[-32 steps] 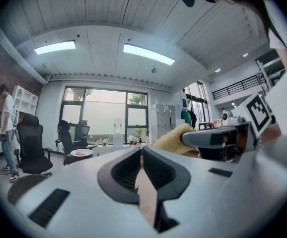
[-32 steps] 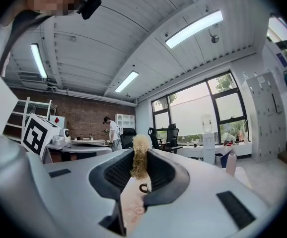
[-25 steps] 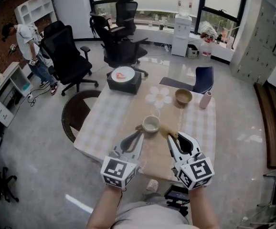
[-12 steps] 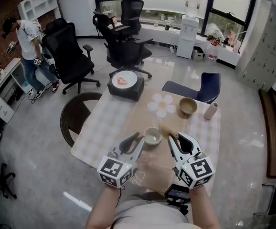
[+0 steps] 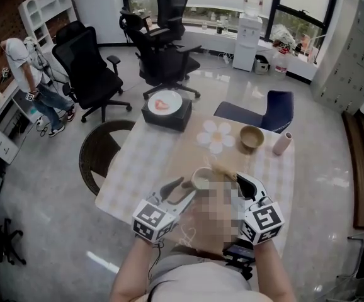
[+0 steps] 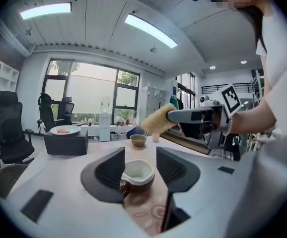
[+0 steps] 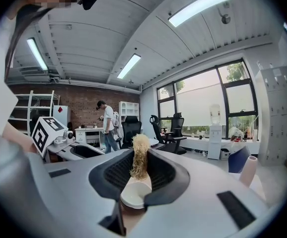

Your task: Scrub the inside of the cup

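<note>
Brown-glazed cup (image 5: 202, 178), white inside: stands upright on the beige runner of the table (image 5: 138, 162), near the front edge, mouth up and empty as far as can be seen. Handle points toward the left side of the left gripper view.

Left gripper (image 6: 139, 155): jaws spread wide, having just been opening. They straddle the cup, one on each flank, without clearly pinching it. Judged purpose: to brace the cup so that it does not skid or turn under scrubbing. A firm hold looks not yet taken.

Right gripper (image 7: 139, 157): jaws closed narrow on a straw-coloured scrubber (image 7: 140, 145), clamped by its middle so that the frayed end juts past the tips. It hangs just above and beside the cup's rim, apart from it. Judged purpose: the free end is the working part, left exposed to reach the inner wall.

Stage, as judged: set-up for scrubbing, with the scrubber not yet inside the cup.

Unused stock at the table's far end: tan bowl (image 5: 252, 136), pink bottle (image 5: 282, 143), flower mat (image 5: 215, 135), black box (image 5: 165, 109) bearing a plate. All stand well apart from the cup, which leaves the working space open.

Risk: an unbraced cup may tip when pressed.
</note>
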